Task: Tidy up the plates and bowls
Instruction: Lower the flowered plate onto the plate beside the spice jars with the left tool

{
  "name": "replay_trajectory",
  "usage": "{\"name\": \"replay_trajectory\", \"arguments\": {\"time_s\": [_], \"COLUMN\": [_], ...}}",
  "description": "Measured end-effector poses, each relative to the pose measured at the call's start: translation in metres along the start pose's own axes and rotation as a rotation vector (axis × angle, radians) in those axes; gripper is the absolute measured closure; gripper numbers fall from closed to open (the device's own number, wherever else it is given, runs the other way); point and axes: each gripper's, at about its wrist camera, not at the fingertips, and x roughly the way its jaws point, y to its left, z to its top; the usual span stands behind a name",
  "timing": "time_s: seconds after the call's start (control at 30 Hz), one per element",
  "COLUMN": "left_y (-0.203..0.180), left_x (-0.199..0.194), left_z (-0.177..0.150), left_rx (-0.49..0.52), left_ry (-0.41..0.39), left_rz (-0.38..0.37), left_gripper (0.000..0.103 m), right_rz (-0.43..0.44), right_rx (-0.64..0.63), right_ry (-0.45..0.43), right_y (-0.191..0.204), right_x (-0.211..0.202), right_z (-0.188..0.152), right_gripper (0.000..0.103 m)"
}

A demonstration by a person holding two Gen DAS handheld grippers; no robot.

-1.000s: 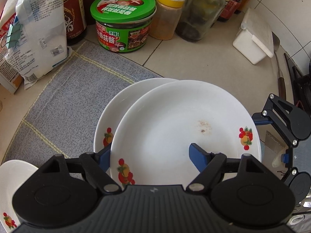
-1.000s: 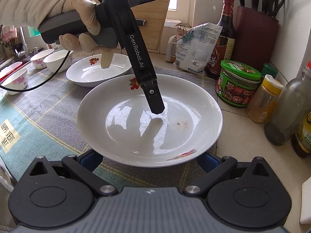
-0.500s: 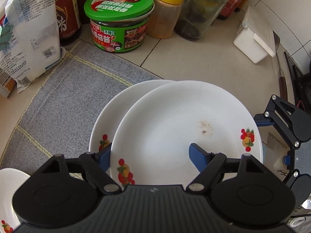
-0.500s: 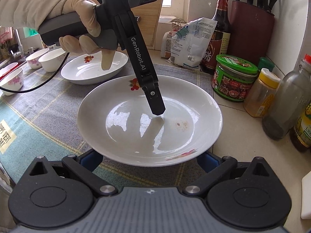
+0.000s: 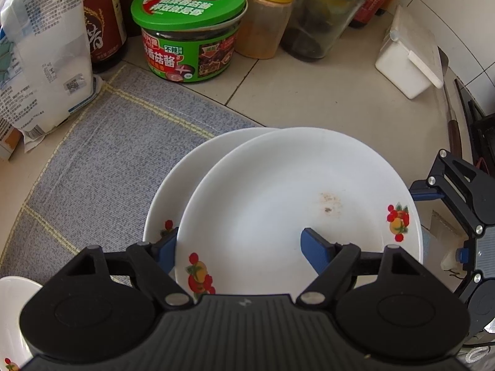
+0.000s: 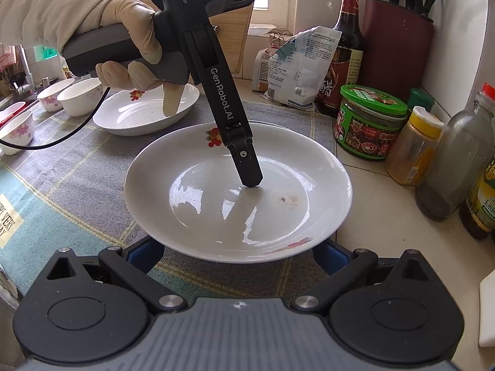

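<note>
– Two plates overlap here, yes?
– Yes. The top plate (image 5: pixel 278 201) sits partly over the lower plate (image 5: pixel 185 179), shifted toward the right gripper (image 6: pixel 236 253). Both are at the corner of the mat (image 5: pixel 108 154), by the bare counter.
– And the left gripper (image 5: pixel 241 241)?
– About half open and clamped on the top plate. One finger is outside its rim, over the lower plate. The other is inside, with its tip on the plate's floor. A gloved hand (image 6: pixel 130 31) holds the handle, which points steeply down.
– Is the top plate lifted or resting?
– I cannot tell.
– The right gripper?
– Its jaws are spread wide with nothing between them, and the near rim of the top plate hides the tips.
– Other dishes?
– A third plate (image 6: pixel 145 114) lies farther back on the mat, with small bowls (image 6: pixel 79 95) behind it.
</note>
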Motion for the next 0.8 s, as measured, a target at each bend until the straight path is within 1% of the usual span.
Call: {"name": "replay_trajectory", "arguments": {"time_s": [0.33,0.47,0.57,0.8], "left_y": [-0.005,-0.01,-0.015,-0.019], "left_x": [0.002,0.005,0.007,0.01], "left_z": [0.008,0.014,0.017,0.019], "left_rx": [0.027,0.052,0.07,0.081], "left_ry": [0.019,0.045,0.05,0.069], "left_rz": [0.012,0.028,0.046,0.077], "left_gripper": [0.022,0.02,0.019,0.019], "right_rz": [0.0,-0.001,0.0,0.004], "right_rx": [0.015,0.019,0.023,0.026], "right_ry": [-0.006,-0.011,-0.016,-0.024], "right_y": [-0.001,0.0,0.0,0.001], "right_x": [-0.001,-0.003,-0.004,-0.007], "right_z": [-0.001,-0.001,-0.002,-0.002], "right_gripper": [0.0,0.0,0.0,0.0]}}
